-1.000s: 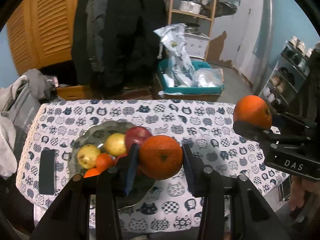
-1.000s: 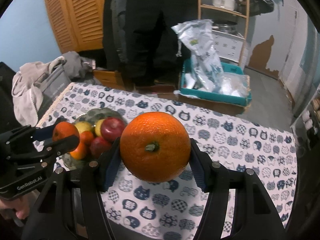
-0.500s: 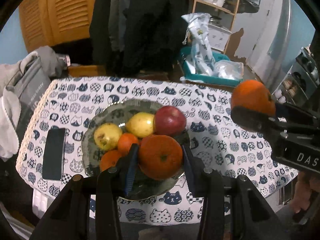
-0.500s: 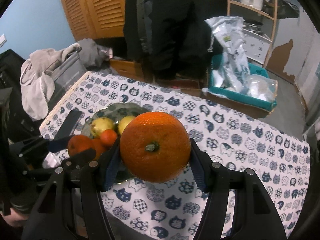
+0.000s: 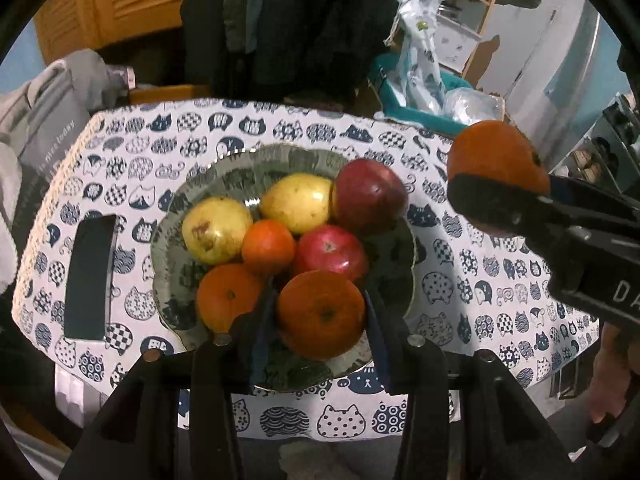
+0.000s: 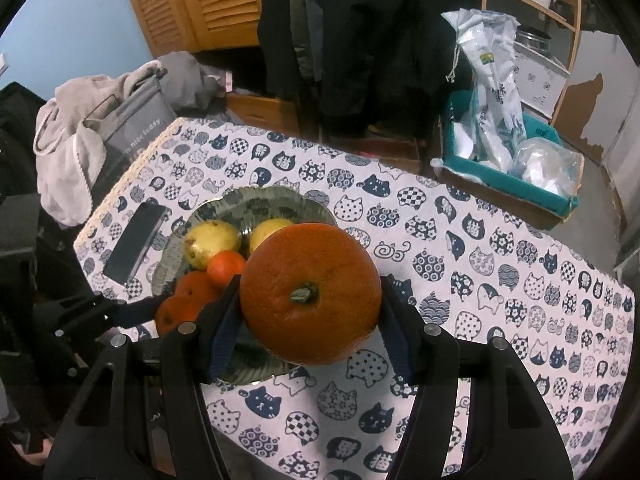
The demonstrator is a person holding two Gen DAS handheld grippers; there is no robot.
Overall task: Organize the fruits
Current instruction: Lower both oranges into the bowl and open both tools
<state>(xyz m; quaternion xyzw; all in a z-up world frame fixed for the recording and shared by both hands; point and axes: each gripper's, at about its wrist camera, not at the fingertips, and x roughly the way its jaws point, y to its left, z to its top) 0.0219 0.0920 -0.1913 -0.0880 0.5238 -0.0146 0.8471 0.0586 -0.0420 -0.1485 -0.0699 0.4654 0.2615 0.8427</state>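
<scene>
A grey-green patterned bowl (image 5: 168, 264) on the cat-print tablecloth holds two yellow pears (image 5: 216, 229), two red apples (image 5: 370, 195) and two small oranges (image 5: 267, 246). My left gripper (image 5: 320, 322) is shut on an orange (image 5: 320, 314) and hangs low over the bowl's near side. My right gripper (image 6: 310, 300) is shut on a larger orange (image 6: 310, 292), above the table just right of the bowl (image 6: 256, 204). In the left wrist view that orange (image 5: 496, 156) and the right gripper's dark finger (image 5: 504, 204) show at the right edge.
A black phone (image 5: 90, 276) lies on the cloth left of the bowl. Grey clothes and a bag (image 6: 120, 128) sit off the table's left end. A teal box with plastic bags (image 6: 516, 160) stands on the floor behind. Bare cloth (image 6: 520, 280) stretches right of the bowl.
Both grippers have come down and closer to the bowl with their oranges. The left one now hangs right over the bowl's near side; the right one has shifted toward the bowl.
</scene>
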